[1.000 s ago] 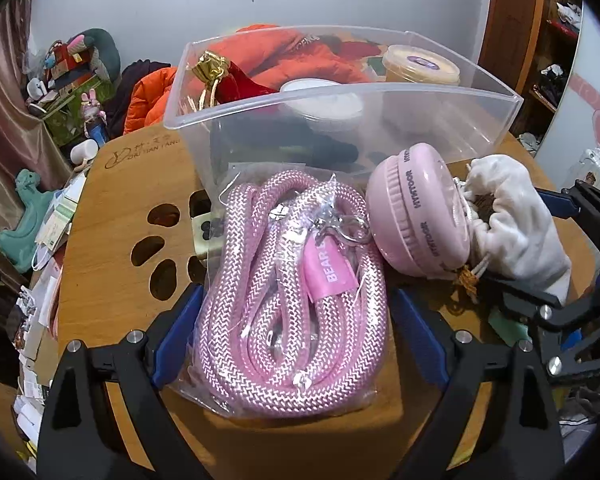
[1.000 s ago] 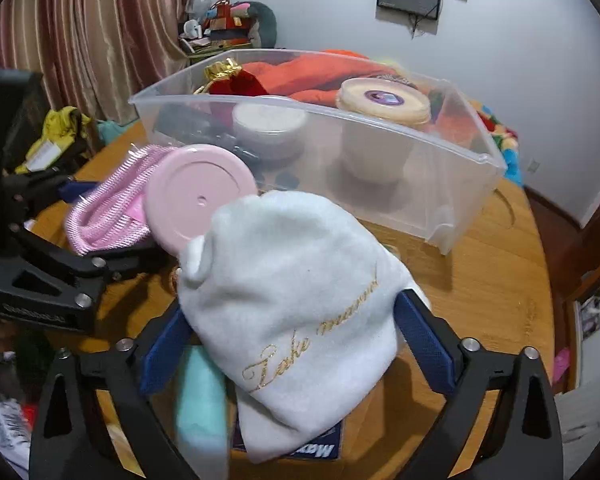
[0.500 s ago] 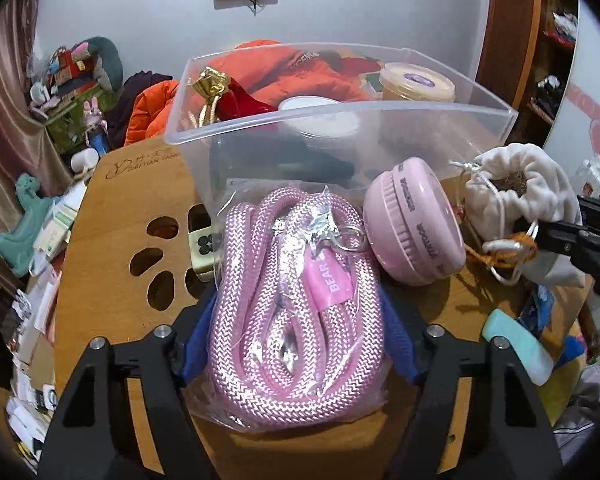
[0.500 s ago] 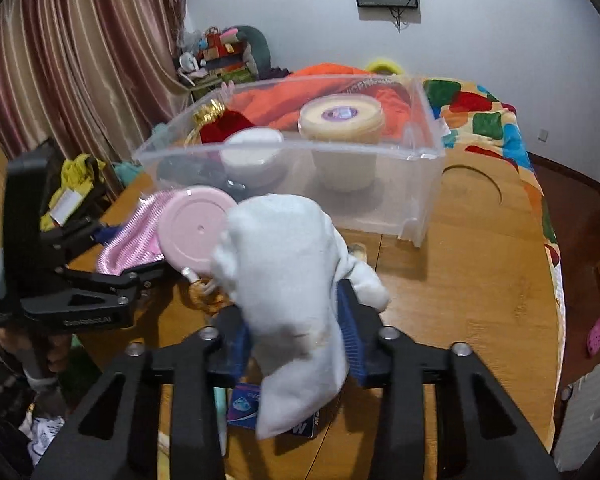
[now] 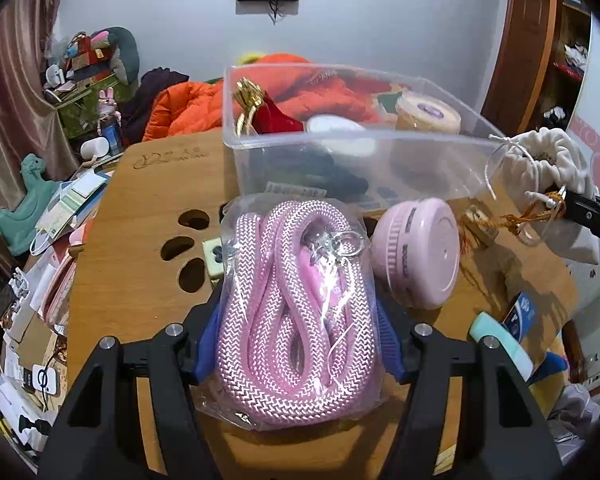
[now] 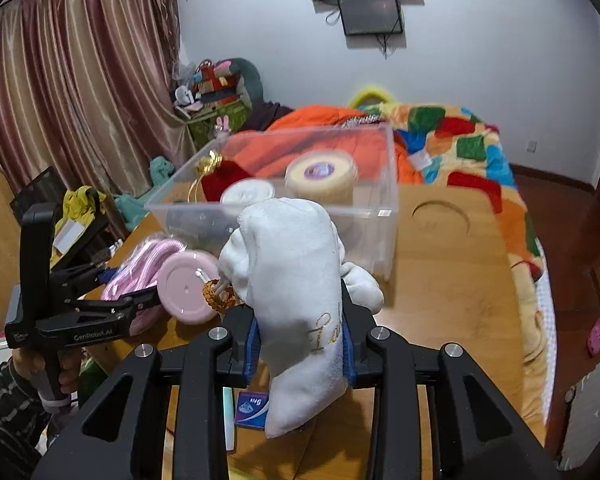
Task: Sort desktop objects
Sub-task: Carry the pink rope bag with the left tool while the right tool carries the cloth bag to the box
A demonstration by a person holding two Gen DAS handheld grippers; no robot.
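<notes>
- left gripper [image 5: 297, 346]: jaws have just been closing, now clamped on bagged pink rope [image 5: 295, 304] from both sides, blue pads [image 5: 207, 344] pressing the bag; rope sits over the wooden table [image 5: 139, 208], at 6 o'clock from the clear plastic bin [image 5: 340, 152]
- right gripper [image 6: 300, 344]: jaws have just been closing, squeezed tight on white drawstring pouch [image 6: 295, 292]; pouch lifted off the table, bottom hanging below the jaws, gold cord [image 6: 217, 296] dangling at 9 o'clock
- pink round case [image 5: 420, 256]: on edge on the table, touching the rope bag at its 3 o'clock, not gripped
- bin holds a cream tub [image 6: 322, 174], white lid [image 6: 247, 196], red pouch [image 5: 273, 118]
</notes>
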